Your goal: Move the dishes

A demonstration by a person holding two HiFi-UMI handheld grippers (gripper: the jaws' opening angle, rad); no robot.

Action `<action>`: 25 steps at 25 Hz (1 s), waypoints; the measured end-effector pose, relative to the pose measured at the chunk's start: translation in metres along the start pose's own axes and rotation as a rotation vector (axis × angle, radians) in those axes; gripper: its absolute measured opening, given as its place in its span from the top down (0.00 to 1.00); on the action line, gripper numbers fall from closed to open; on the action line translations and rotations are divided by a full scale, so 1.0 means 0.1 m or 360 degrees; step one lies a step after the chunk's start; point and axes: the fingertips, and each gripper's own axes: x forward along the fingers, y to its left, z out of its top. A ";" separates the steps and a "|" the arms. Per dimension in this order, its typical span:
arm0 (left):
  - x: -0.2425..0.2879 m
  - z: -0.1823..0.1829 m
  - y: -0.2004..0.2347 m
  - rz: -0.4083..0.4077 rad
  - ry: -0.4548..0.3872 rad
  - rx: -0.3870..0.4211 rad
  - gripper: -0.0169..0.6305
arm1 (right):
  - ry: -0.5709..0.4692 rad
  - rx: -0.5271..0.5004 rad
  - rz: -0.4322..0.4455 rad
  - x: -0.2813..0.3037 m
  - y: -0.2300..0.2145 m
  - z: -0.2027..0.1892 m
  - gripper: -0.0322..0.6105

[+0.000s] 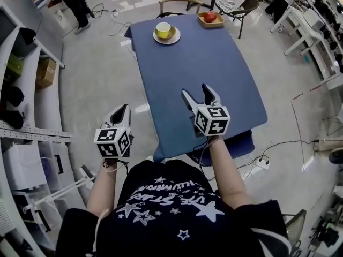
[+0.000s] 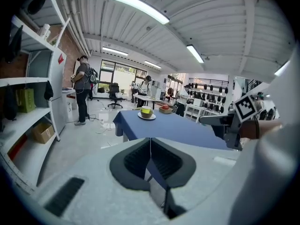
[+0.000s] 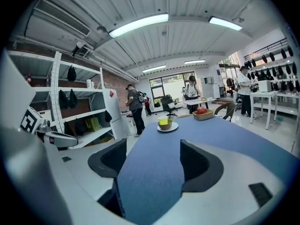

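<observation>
Blue cloth covers the bench (image 1: 203, 84). The dishes sit at its far end: a yellow cup on a white plate (image 1: 166, 32) and, near it, a wooden tray (image 1: 210, 19) holding a red fruit. Your right tool (image 1: 195, 90) hangs over the near end, jaws spread and empty. Your left tool (image 1: 125, 108) is off the bench's left edge, jaws pressed together. Step closer, open the left, and take the plate rim low and level so the cup doesn't slide.

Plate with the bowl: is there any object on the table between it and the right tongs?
Nothing visible. Only bare blue table lies between the open right tongs and the plate. The tray with the apple sits off to the right, out of that line.
</observation>
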 end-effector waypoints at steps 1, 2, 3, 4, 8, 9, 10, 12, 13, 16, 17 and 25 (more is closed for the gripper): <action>0.02 0.04 0.00 0.0015 -0.0011 0.0000 0.94 | -0.0004 0.0003 0.0015 0.03 -0.02 0.02 0.42; 0.03 0.09 0.01 0.0029 -0.0026 -0.0006 0.94 | -0.0007 -0.0002 0.0029 0.07 -0.03 0.04 0.42; 0.05 0.14 0.02 0.0041 -0.0042 -0.0012 0.94 | -0.0010 -0.0011 0.0042 0.12 -0.03 0.08 0.42; 0.08 0.20 0.03 0.0047 -0.0055 -0.0013 0.94 | -0.0014 -0.0017 0.0054 0.18 -0.04 0.13 0.42; 0.25 0.40 0.16 0.0025 -0.0071 0.0012 0.94 | -0.0030 -0.0040 0.0068 0.49 -0.03 0.35 0.42; 0.32 0.45 0.23 0.0015 -0.0075 0.0015 0.94 | -0.0029 -0.0048 0.0064 0.59 -0.04 0.40 0.42; 0.41 0.50 0.30 0.0006 -0.0080 0.0014 0.94 | -0.0027 -0.0052 0.0061 0.70 -0.05 0.45 0.42; 0.62 0.61 0.46 -0.0012 -0.0086 0.0011 0.94 | -0.0025 -0.0058 0.0048 0.95 -0.10 0.58 0.42; 0.74 0.66 0.54 -0.0020 -0.0083 0.0016 0.94 | -0.0023 -0.0064 0.0037 1.08 -0.14 0.64 0.41; 1.09 0.85 0.76 -0.0038 -0.0069 0.0055 0.94 | -0.0008 -0.0096 -0.0001 1.49 -0.29 0.86 0.41; 1.20 0.92 0.82 -0.0044 -0.0069 0.0063 0.94 | -0.0001 -0.0112 -0.0012 1.63 -0.34 0.93 0.42; 1.95 1.24 1.28 -0.0109 -0.0059 0.0059 0.94 | 0.0103 -0.0163 -0.0071 2.72 -0.54 1.07 0.41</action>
